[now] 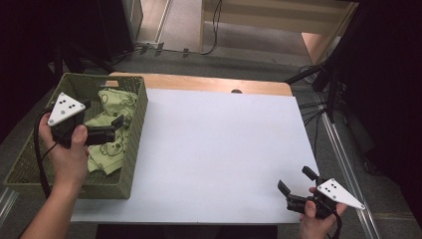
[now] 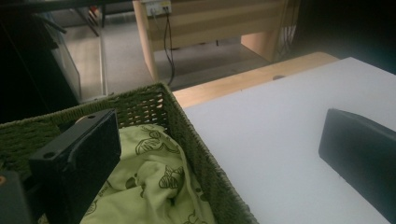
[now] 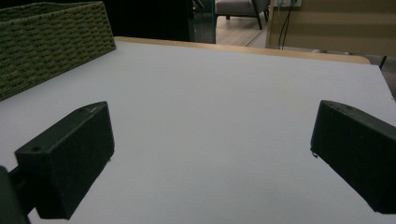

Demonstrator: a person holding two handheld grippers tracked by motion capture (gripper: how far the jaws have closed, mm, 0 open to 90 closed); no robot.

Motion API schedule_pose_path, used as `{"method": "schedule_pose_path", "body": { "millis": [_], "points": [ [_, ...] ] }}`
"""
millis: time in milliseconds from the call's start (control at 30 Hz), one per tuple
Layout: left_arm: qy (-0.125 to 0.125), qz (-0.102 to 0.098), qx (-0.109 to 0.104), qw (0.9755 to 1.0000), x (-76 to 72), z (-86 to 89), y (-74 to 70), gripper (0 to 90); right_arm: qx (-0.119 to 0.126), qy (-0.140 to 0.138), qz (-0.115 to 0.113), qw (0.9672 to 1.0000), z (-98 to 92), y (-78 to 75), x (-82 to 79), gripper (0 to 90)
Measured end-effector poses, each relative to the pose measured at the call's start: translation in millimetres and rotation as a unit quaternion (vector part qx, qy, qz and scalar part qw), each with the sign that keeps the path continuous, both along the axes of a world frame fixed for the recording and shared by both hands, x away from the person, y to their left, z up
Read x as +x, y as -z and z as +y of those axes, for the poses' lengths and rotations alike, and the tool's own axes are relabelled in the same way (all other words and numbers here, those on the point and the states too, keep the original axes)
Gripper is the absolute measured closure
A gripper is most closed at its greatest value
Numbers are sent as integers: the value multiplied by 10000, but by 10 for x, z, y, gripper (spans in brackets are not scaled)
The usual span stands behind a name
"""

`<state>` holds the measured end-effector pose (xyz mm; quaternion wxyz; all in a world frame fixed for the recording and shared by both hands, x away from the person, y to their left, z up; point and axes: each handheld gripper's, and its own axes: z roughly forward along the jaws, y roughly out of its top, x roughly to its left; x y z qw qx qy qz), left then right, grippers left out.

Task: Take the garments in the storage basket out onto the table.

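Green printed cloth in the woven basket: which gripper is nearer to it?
Left. The left gripper hangs open just above the green printed cloth inside the woven green basket. The right gripper sits open at the white table's near right corner, far away.

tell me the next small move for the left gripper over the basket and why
Probably lower the left gripper into the basket and shift it fully over the green printed cloth. Its jaws stand open and hold nothing, and in the left gripper view they straddle the basket's wall, one over the cloth, the other over the white table.
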<state>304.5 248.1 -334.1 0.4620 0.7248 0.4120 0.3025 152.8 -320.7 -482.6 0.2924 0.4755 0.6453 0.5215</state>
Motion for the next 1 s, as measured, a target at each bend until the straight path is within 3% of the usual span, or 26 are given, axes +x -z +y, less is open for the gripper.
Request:
{"method": "schedule_pose_path", "body": {
  "millis": [200,333,533,633,700,867,1000],
  "points": [
    [-65,85,71,9999,209,37,4,0,-11,-14,-17,10000,-14,-1,6,0],
    [-103,434,-132,9989,401,83,6,0,-17,-29,-7,10000,-18,3,17,0],
    [-273,629,-34,9976,675,120,10,0,-31,-28,10,10000,-15,6,22,0],
    [-369,667,171,9969,789,124,19,0,2,-30,32,10000,-21,14,30,0],
    [-410,735,197,9963,863,137,49,0,-5,-14,47,10000,-24,16,32,0],
    [-507,1022,310,9930,1025,160,185,0,-7,-16,36,10000,-23,9,23,0],
    [-563,1305,545,9883,1162,191,259,0,-17,-38,54,10000,-15,12,26,0]
  ]
}}
